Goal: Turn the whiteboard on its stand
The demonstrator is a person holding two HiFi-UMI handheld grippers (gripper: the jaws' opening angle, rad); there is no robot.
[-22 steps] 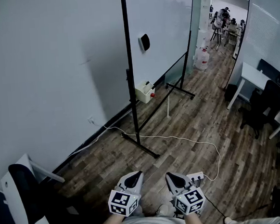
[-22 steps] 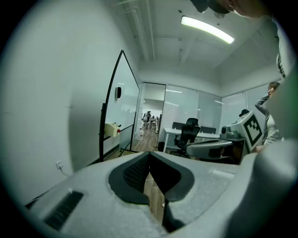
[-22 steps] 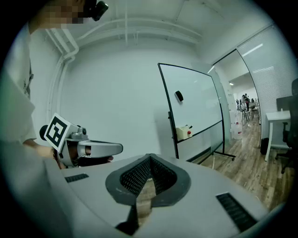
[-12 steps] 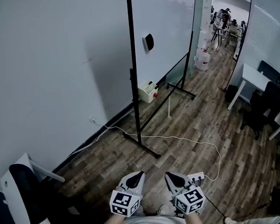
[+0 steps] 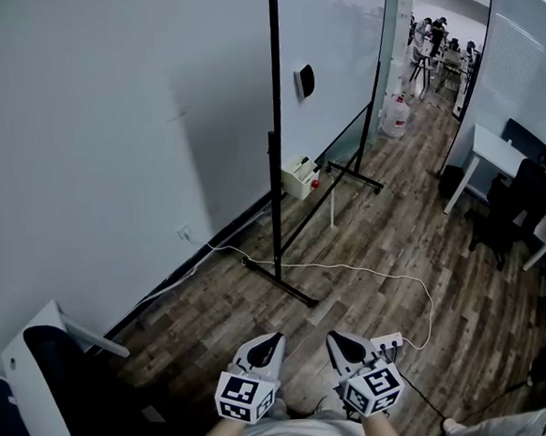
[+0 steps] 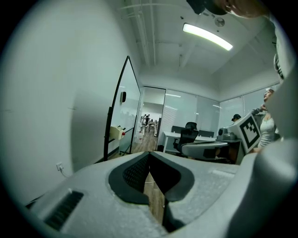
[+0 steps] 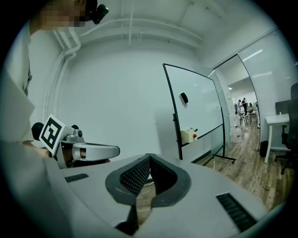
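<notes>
The whiteboard [image 5: 336, 57] stands upright along the pale, matte wall [image 5: 106, 131], well ahead of both grippers and untouched. It is a tall flat rectangle with a smooth, glossy white face, held in a thin black frame. Its stand [image 5: 278, 193] is slim black metal tube: an upright post at each end rises from a long foot lying flat on the floor [image 5: 377, 223], which is dark wood-grain planking. A small dark oval eraser [image 5: 306, 81] clings to the board's face, and a boxy cream case [image 5: 300, 175] with a red knob sits low by the board. A thin white cable [image 5: 381, 273] loops across the planks from the wall to a white power strip [image 5: 388, 342]. The left gripper [image 5: 267, 343] and right gripper [image 5: 338, 341] are held low and side by side near the person's body, each a smooth white plastic shell tapering to a point, with a cube [image 5: 244, 395] of black-and-white square markers behind. In the left gripper view, the black pads [image 6: 137, 172] have a fine meshed texture and curve inward until their tips press together, with nothing between them. In the right gripper view, the same ribbed black pads [image 7: 135, 176] also meet at the tips and pinch nothing.
</notes>
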